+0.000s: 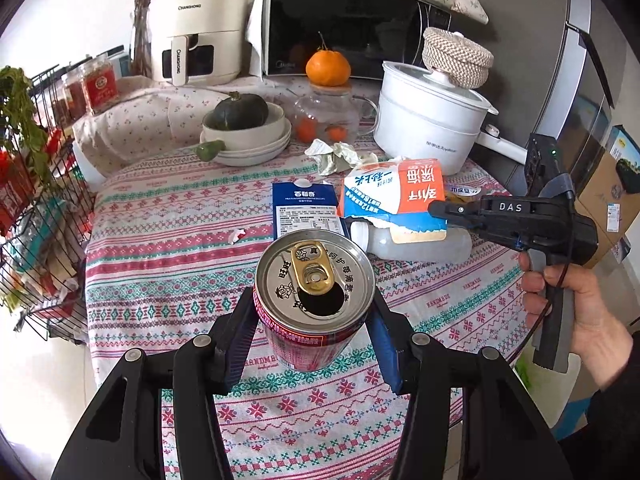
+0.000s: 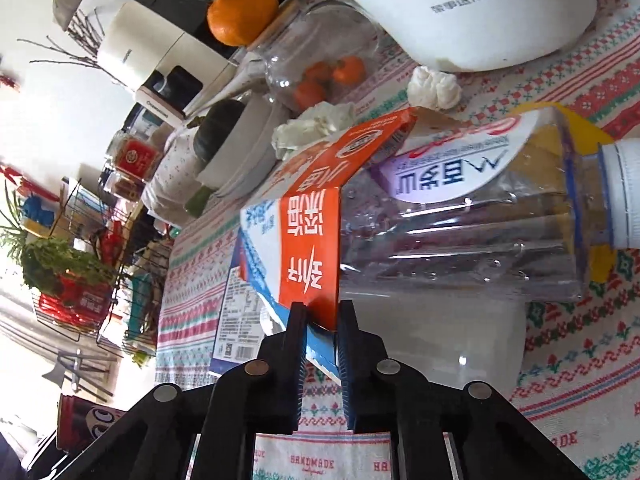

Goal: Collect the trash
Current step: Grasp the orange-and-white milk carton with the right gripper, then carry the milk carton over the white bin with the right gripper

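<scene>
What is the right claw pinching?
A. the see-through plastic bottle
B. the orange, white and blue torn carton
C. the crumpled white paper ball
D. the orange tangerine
B: the right claw is closed on the edge of the orange, white and blue torn carton, while the red open-topped drink can sits in the left claw.

A white electric pot [image 1: 430, 120], microwave [image 1: 344, 20] and bowl-held squash [image 1: 239, 111] sit on the patterned tablecloth [image 1: 168, 264].
</scene>
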The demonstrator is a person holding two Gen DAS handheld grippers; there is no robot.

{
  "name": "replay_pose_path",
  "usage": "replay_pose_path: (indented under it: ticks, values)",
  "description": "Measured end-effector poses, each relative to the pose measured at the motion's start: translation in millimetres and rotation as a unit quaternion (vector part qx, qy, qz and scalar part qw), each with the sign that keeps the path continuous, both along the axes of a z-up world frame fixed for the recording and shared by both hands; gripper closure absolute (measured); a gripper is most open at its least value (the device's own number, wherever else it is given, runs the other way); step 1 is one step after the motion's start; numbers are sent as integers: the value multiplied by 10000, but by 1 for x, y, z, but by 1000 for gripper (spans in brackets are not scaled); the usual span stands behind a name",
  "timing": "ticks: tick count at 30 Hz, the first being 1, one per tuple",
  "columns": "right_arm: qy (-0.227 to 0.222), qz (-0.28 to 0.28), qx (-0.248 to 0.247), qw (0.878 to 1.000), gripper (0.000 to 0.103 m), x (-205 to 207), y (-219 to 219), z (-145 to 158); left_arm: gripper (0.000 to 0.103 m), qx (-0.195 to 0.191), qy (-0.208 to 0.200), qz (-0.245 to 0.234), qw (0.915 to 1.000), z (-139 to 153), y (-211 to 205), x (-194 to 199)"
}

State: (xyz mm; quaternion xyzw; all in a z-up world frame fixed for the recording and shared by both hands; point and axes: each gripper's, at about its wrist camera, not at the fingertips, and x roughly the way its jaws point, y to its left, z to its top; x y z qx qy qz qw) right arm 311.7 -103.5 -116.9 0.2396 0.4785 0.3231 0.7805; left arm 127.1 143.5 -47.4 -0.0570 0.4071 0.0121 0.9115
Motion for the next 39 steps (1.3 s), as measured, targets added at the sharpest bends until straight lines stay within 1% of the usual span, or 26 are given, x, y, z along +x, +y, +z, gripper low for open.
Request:
replay_pose_path:
  ticks: [1, 2, 6, 11, 17, 23, 27, 30, 35, 39]
  values:
    - [-83, 82, 43, 9999, 97, -3, 3, 6, 47, -14, -15, 11, 10000, 1, 1, 0]
    - [-180, 154, 75, 9997, 99, -6, 6, 12, 47, -28, -31, 18, 10000, 2, 1, -1]
    - [-643, 362, 125, 9972, 100, -21, 12, 47, 47, -63, -108, 14, 9999, 7, 0, -4]
    - [-1013, 422, 229, 9937, 100, -43, 4, 81, 47, -109, -207, -9, 9997, 13, -3, -8]
    - [-1264, 463, 295, 9905, 100, -72, -14, 111, 47, -169, -316, -109, 9993, 21, -13, -14]
    - [-1498, 440, 217, 9875, 100, -107, -45, 137, 47, -238, -415, -370, 9982, 28, -36, -22]
    - [-1630, 332, 86, 9860, 100, -131, -72, 149, 47, -225, -447, -596, 9970, 31, -56, -27]
    - [-1667, 225, -1, 9857, 100, -149, -94, 151, 47, -199, -452, -764, 9959, 32, -73, -31]
    - [-1588, -43, -218, 9871, 100, -176, -135, 146, 47, -241, -418, -1027, 9935, 31, -99, -35]
    - [-1436, -310, -376, 9884, 100, -191, -165, 136, 47, -226, -380, -1277, 9908, 28, -124, -37]
